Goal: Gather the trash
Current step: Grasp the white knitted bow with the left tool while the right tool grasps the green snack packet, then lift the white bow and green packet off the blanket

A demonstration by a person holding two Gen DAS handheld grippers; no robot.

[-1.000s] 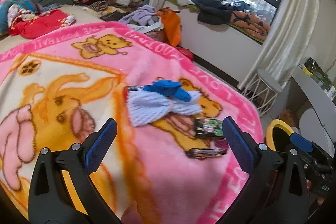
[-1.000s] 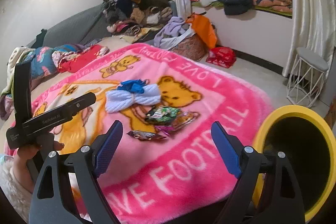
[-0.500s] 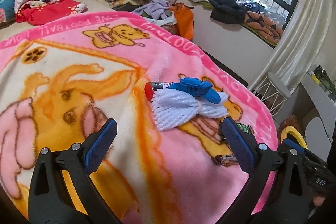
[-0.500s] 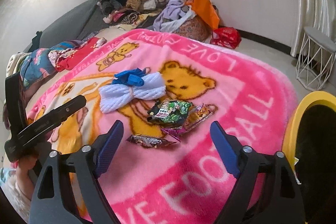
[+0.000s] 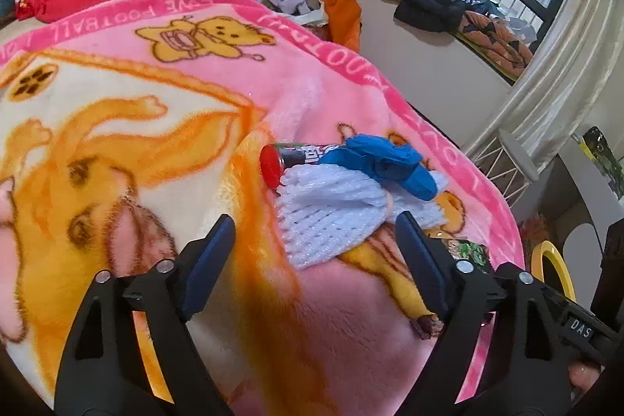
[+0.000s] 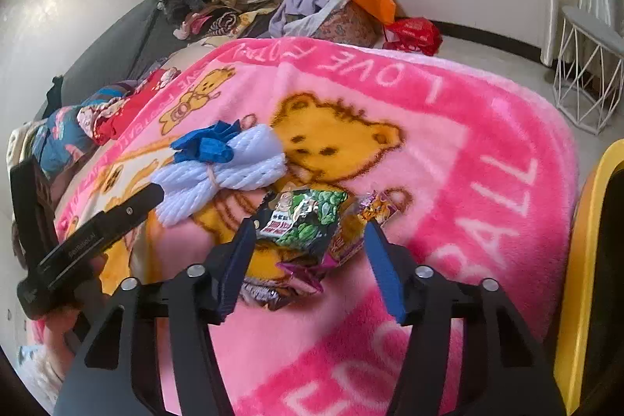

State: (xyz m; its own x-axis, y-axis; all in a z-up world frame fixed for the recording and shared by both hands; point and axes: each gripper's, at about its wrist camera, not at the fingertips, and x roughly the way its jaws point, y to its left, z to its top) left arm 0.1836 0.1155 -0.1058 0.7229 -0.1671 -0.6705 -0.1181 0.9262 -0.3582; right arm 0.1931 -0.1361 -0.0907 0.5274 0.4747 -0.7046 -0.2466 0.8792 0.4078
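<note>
Now, left fingers: the left gripper point(image 5: 312, 240) has its jaws apart and closing, with the lower edge of the white foam net point(image 5: 331, 209) between the blue pads point(image 5: 210, 252); the pads do not press on it.
Left pose: tilted down at the pink blanket point(image 5: 117, 127), low over the net.
Beside the net: a blue glove point(image 5: 390, 162) lies on its far edge, and a can with a red end point(image 5: 273, 164) pokes out from under the glove.
Right fingers: the right gripper point(image 6: 308, 260) has its jaws apart and closing around the green snack bag point(image 6: 302, 219); the left pad point(image 6: 238, 256) is just beside the bag's edge, and whether it touches I cannot tell.
Right pose: angled down toward the blanket, just above the wrappers.
Other trash: an orange wrapper point(image 6: 362, 221) and a purple wrapper point(image 6: 300, 269) lie touching the green bag, between the fingers.
Bin: a yellow-rimmed bin point(image 6: 581, 260) stands at the blanket's right edge, apart from the trash.
Person: a hand point(image 6: 62, 322) grips the left gripper's handle in the right wrist view.
</note>
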